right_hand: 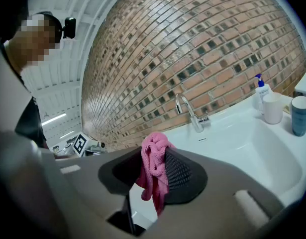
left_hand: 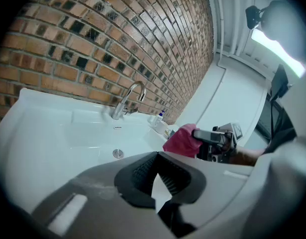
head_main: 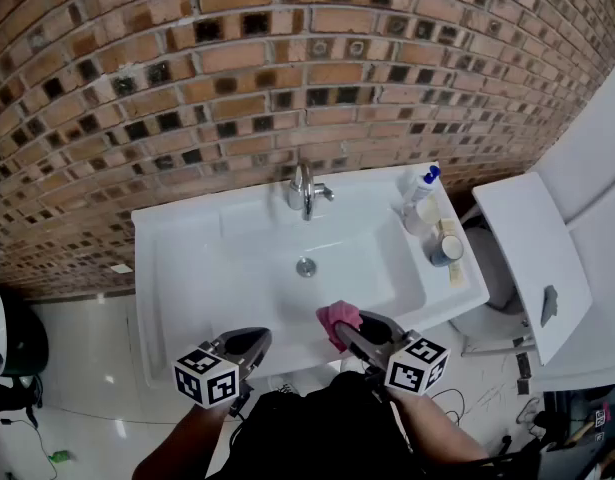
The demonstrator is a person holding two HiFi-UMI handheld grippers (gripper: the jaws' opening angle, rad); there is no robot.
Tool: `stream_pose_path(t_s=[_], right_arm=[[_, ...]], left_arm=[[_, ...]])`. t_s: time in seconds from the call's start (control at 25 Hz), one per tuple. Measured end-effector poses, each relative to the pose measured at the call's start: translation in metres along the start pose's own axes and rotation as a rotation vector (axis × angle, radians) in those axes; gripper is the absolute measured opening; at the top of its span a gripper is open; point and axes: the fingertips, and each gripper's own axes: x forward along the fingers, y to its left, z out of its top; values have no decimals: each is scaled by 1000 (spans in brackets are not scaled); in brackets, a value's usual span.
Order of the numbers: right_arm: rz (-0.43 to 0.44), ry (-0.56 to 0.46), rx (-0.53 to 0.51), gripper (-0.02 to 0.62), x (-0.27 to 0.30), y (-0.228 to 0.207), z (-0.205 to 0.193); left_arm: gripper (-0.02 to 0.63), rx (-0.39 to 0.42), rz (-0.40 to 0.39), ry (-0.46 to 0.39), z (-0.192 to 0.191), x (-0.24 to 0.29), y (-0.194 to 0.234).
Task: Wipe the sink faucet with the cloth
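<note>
The chrome faucet (head_main: pixel 305 190) stands at the back rim of a white sink (head_main: pixel 187 268), against a brick wall. My right gripper (head_main: pixel 349 330) hovers over the sink's front edge, shut on a pink cloth (head_main: pixel 338 319). In the right gripper view the cloth (right_hand: pixel 153 169) hangs bunched between the jaws, with the faucet (right_hand: pixel 188 111) well ahead. My left gripper (head_main: pixel 251 342) is level with it at the front edge, to its left, jaws together and empty. From the left gripper view the faucet (left_hand: pixel 128 99) is far off and the cloth (left_hand: pixel 181 139) is to the right.
A soap bottle (head_main: pixel 423 188) with a blue pump, a white cup (right_hand: pixel 272 107) and a blue-grey cup (head_main: pixel 446 250) stand on the sink's right ledge. The drain (head_main: pixel 305 266) sits mid-basin. A white fixture (head_main: pixel 532 258) stands close at the right.
</note>
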Motion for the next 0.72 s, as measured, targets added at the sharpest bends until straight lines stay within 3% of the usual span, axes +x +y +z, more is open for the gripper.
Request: stream_pose_path(t_s=[0.32, 0.72], right_arm=[[-60, -80, 5, 127, 8, -67, 56], [20, -88, -28, 127, 59, -149, 142]], left_arm=[[6, -28, 50, -52, 17, 9, 12], [6, -81, 219, -123, 53, 28, 25]])
